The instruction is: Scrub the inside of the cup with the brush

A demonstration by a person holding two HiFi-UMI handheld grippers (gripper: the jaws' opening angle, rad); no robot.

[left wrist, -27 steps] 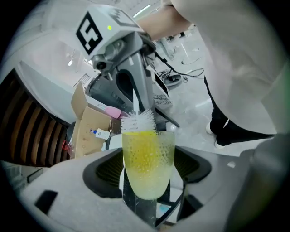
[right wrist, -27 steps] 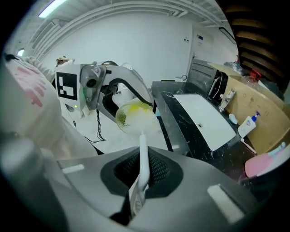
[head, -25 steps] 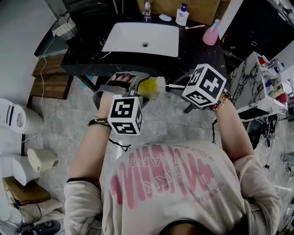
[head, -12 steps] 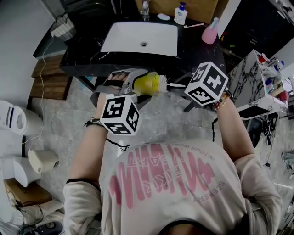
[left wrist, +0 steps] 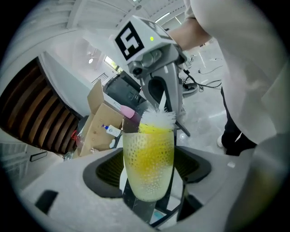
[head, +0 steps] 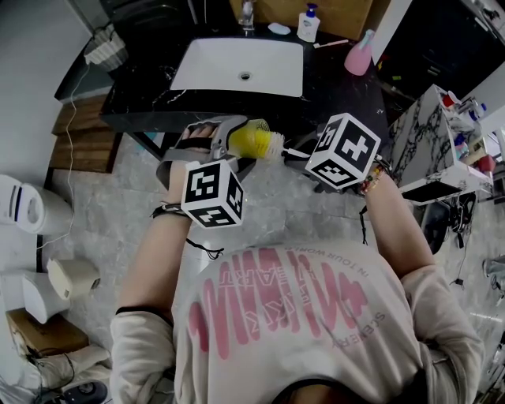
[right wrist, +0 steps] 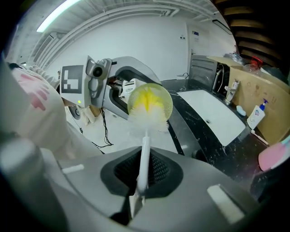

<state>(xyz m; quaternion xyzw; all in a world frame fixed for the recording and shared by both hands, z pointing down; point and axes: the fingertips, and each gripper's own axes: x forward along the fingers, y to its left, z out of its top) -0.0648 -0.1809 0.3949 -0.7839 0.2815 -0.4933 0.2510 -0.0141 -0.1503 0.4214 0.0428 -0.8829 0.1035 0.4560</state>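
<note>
A clear dimpled cup (head: 249, 140), yellow inside, lies sideways in my left gripper (head: 230, 142), which is shut on it. In the left gripper view the cup (left wrist: 148, 163) stands between the jaws, with white bristles (left wrist: 158, 118) showing at its rim. My right gripper (head: 313, 155) is shut on the brush's thin white handle (head: 296, 151). From the right gripper view the handle (right wrist: 144, 158) runs straight out from the jaws. The brush head (right wrist: 147, 113) sits in the cup's mouth (right wrist: 166, 103), and the yellow part of the head is inside.
A white sink (head: 241, 67) is set in a black counter (head: 347, 99) just ahead. A soap bottle (head: 308, 24) and a pink bottle (head: 363, 54) stand at the back of the counter. White appliances (head: 28, 205) stand on the tiled floor at left.
The right gripper has shifted a little left and down toward the cup, with the brush still in it. The left gripper has kept its hold on the cup and barely moved.
</note>
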